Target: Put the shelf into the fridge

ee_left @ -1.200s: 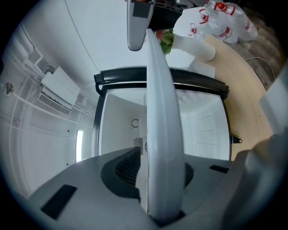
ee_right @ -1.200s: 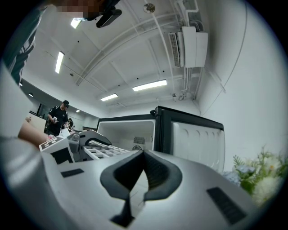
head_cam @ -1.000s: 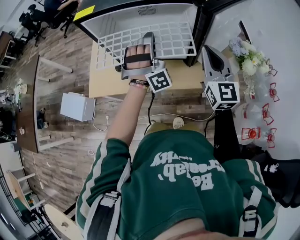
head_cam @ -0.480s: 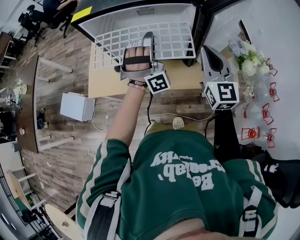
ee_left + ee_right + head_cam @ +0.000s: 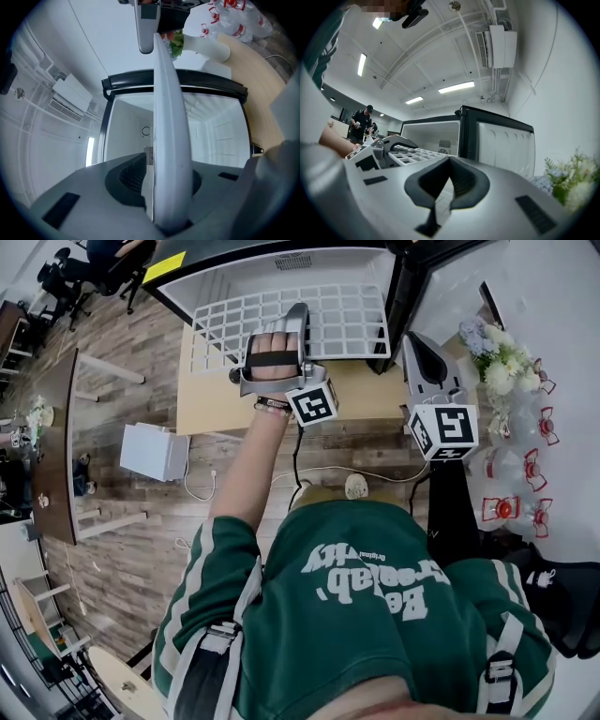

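Shelf (image 5: 234,329) barely shifted, left gripper (image 5: 297,315) clamping it

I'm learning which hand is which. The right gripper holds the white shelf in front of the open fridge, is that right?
Not quite. It is the left gripper that holds the white shelf in front of the open fridge. The left gripper view shows its jaws closed on the shelf's edge. The right gripper holds nothing.
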The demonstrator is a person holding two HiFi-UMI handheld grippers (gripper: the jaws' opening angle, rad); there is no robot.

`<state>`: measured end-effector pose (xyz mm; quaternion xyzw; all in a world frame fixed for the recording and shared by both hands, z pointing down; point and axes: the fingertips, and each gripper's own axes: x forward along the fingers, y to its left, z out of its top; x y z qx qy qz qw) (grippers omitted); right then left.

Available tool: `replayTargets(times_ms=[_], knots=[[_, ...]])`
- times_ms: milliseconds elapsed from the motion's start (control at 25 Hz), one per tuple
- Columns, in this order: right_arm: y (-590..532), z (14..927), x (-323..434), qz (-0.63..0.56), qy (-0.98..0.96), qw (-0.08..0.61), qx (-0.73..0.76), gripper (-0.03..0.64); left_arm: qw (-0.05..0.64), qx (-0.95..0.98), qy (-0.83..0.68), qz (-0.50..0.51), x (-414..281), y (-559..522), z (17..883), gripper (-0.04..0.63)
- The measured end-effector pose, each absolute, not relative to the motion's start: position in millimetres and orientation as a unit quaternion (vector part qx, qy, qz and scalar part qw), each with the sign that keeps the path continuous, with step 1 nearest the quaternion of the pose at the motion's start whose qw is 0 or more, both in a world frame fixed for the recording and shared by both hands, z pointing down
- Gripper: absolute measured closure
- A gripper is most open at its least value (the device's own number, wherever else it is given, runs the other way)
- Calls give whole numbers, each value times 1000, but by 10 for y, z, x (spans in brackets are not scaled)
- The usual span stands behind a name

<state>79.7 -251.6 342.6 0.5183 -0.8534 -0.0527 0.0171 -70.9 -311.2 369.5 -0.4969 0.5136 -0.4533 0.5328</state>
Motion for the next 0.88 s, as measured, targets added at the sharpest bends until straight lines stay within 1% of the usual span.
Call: replayTargets(times_ms=[360, 720, 880], knots=[[-2518, 3417, 763, -55, -854, 16, 517, 614, 538, -498, 500, -461, -732, -3177, 3657, 518], [-2525, 3407, 773, -55, -852, 16, 521, 614, 511, -513, 477, -498, -748, -3363, 3760, 512], [-2533, 3417, 795, -54, -850, 16, 523, 614, 513, -513, 478, -496, -740, -3383, 3773, 512]])
